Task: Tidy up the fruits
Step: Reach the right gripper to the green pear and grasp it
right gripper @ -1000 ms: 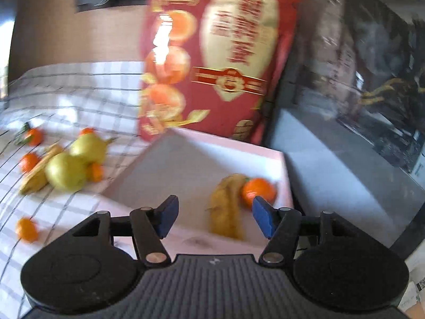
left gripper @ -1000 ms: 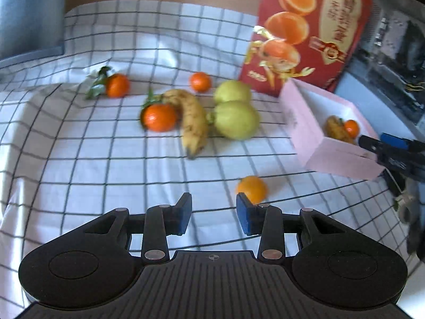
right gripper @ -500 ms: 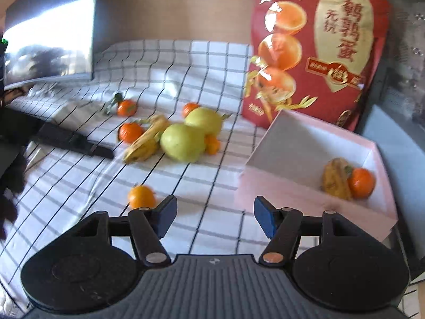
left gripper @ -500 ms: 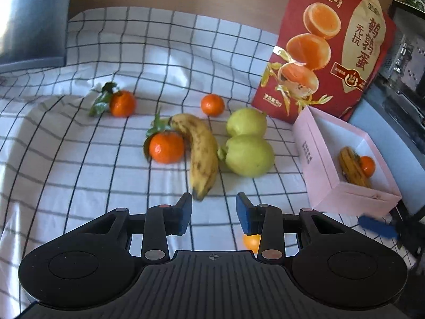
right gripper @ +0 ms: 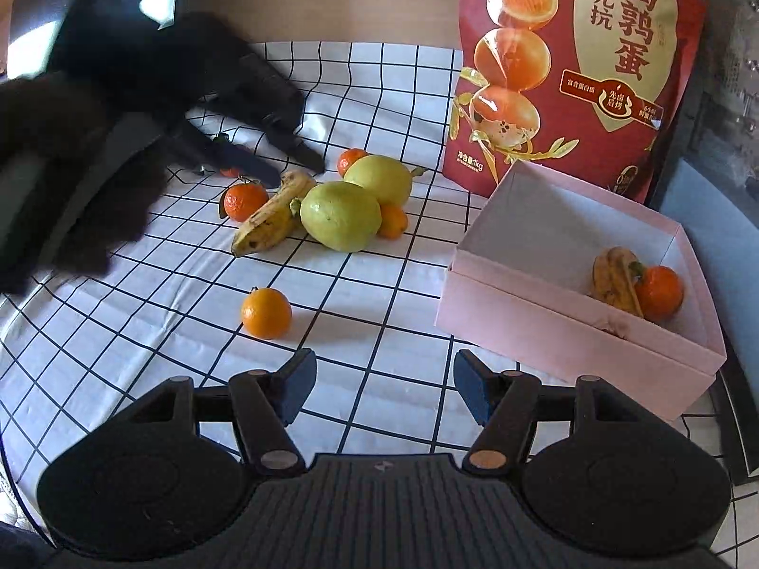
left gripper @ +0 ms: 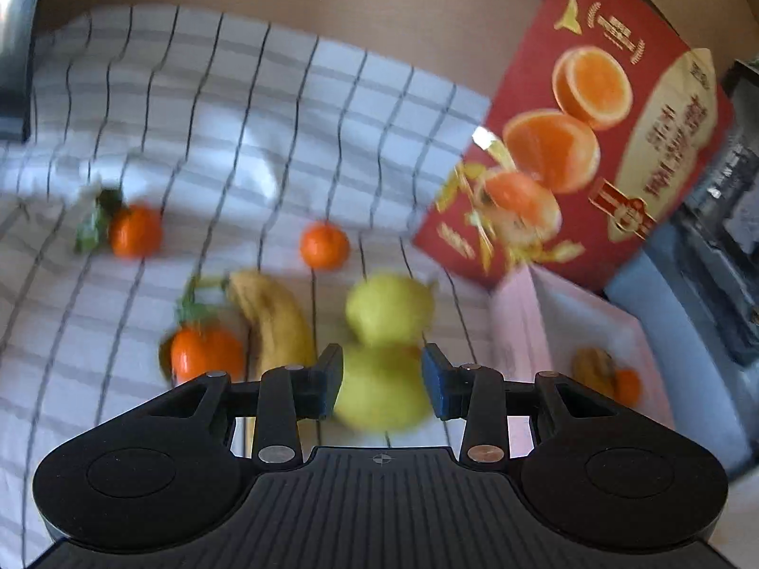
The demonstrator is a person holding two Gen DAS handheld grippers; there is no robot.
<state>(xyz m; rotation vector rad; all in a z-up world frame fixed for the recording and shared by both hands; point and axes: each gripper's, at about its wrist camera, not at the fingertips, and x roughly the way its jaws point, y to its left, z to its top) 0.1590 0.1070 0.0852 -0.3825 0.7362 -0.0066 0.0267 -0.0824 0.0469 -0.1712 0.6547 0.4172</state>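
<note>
Fruit lies on a checked cloth: two yellow-green pears [right gripper: 340, 222] [right gripper: 383, 178], a banana [right gripper: 273, 219], and several tangerines, one alone in front [right gripper: 266, 312]. A pink box [right gripper: 531, 320] at the right holds a banana piece and a tangerine [right gripper: 659, 292]. My left gripper [left gripper: 382, 386] is open above the near pear [left gripper: 379, 391], its pads either side of it in the blurred left wrist view; the banana [left gripper: 275, 320] lies to its left. In the right wrist view the left gripper [right gripper: 284, 154] hovers over the fruit pile. My right gripper [right gripper: 384, 391] is open and empty above the cloth.
A red snack bag [right gripper: 576, 71] stands behind the pink box [left gripper: 522, 332]. The person's dark sleeve [right gripper: 85, 142] reaches in from the left. Dark equipment sits beyond the table's right edge [left gripper: 721, 237].
My left gripper has moved forward over the fruit pile, now lined up with the near pear. My right gripper has swung left from the pink box and faces the cloth.
</note>
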